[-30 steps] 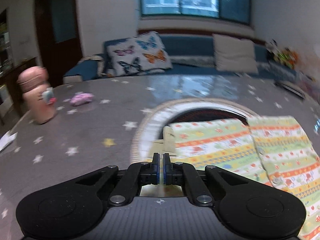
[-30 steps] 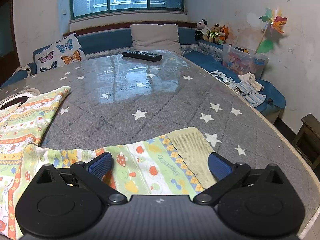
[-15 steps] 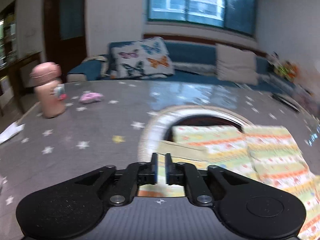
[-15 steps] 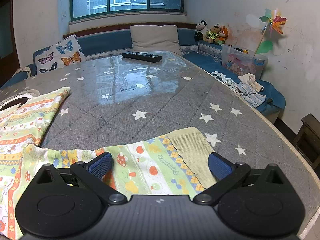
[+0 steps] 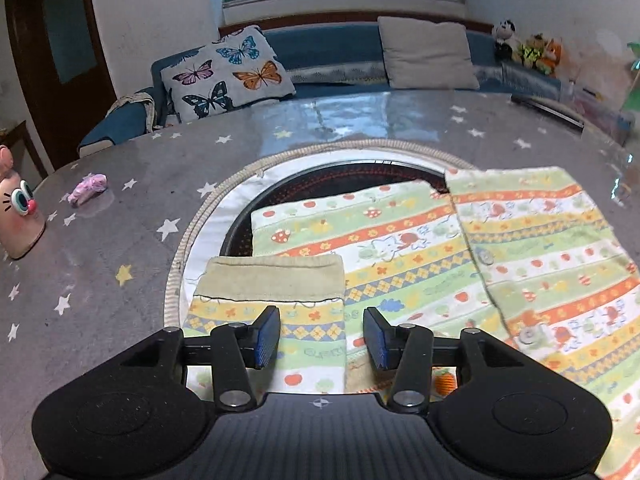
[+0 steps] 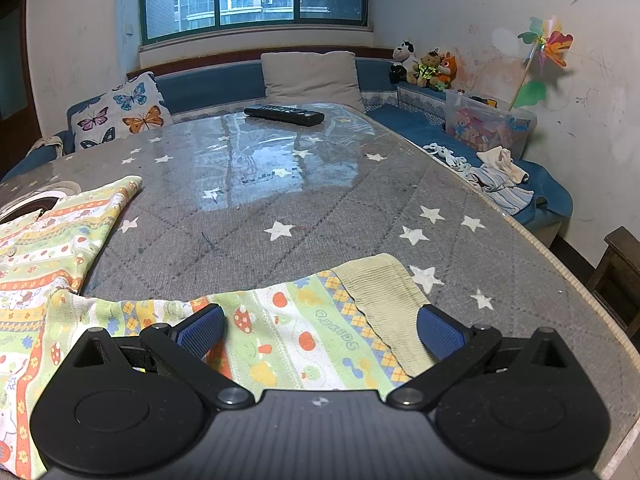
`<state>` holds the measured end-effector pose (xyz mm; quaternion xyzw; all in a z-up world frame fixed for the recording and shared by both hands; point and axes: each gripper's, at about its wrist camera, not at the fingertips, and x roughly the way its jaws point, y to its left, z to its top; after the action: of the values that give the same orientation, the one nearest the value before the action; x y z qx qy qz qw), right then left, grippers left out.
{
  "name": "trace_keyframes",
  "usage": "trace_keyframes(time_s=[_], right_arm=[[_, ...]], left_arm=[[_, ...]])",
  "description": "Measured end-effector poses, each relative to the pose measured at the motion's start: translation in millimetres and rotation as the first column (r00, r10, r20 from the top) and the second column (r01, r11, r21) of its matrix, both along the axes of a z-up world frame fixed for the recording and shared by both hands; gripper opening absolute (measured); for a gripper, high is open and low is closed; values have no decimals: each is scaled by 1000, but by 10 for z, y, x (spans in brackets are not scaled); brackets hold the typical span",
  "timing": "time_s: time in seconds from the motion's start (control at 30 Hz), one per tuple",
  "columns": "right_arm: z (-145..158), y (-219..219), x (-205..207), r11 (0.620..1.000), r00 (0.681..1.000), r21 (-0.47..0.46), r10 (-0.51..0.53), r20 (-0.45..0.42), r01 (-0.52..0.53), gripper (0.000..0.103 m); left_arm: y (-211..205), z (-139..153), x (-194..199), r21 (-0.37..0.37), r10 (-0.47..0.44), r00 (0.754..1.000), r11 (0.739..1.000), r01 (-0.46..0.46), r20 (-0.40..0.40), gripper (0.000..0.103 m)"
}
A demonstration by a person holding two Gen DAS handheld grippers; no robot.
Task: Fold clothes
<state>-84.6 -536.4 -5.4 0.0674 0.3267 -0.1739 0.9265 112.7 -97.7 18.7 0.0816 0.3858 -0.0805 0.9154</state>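
A small striped garment (image 5: 400,248) with orange, yellow and green bands lies flat on the grey star-print table (image 5: 120,248). One sleeve with a beige ribbed cuff (image 5: 272,276) is laid over the body. My left gripper (image 5: 322,334) hovers above that sleeve; its jaws are opening, and the pads (image 5: 268,336) press on nothing. In the right wrist view the other sleeve (image 6: 304,336) with its beige cuff (image 6: 384,300) stretches out on the table. My right gripper (image 6: 320,328) stands wide open over it, gripping nothing.
A round dark inset with a white rim (image 5: 224,204) lies under the garment. A pink bottle (image 5: 18,216) and a small pink item (image 5: 88,188) stand at the left. A remote (image 6: 284,114) rests far back. A bench with cushions (image 5: 228,72) runs behind; a dark chair (image 6: 620,276) stands right.
My left gripper went from shut to partly open, letting go of the sleeve, which now lies folded over the body. The left hand moved toward the garment and lower. The right gripper stayed still.
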Motion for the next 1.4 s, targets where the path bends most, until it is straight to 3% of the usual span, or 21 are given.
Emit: trace_keyframes(time_s=[0.03,0.1,0.2,0.5,0.73,0.9,1.07,1.4], right_arm=[[0,1,3,1000,1000,0,0,0,0,103],[0,2,6,1000,1000,0,0,0,0,103],[2,1,7,1000,1000,0,0,0,0,103],[7,2,11,1000,1000,-2,0,-1,0,103],[42,79,22,999,999,-32,34,-15,-34,103],[191,320,56,988,989,-29,149,0,-148,103],[335,687,118,949,948,-11,317,20,-316,103],[377,1612,326,802,802,-5,597,0,-597,103]], left_arm=[[16,-8,10,-6,-3,1000,1000,3,8,45],[49,-10,26,-11,-6,1000,1000,6,15,22],[113,11,28,-28,4,1000,1000,-3,23,5],[585,299,-264,-128,152,981,982,-136,121,2],[1177,527,-718,-201,300,938,943,-265,173,1],[1493,554,-1022,-210,380,908,916,-342,179,1],[1692,480,-1255,-214,439,884,890,-403,159,1],[2036,242,-1545,-192,545,833,831,-522,95,1]])
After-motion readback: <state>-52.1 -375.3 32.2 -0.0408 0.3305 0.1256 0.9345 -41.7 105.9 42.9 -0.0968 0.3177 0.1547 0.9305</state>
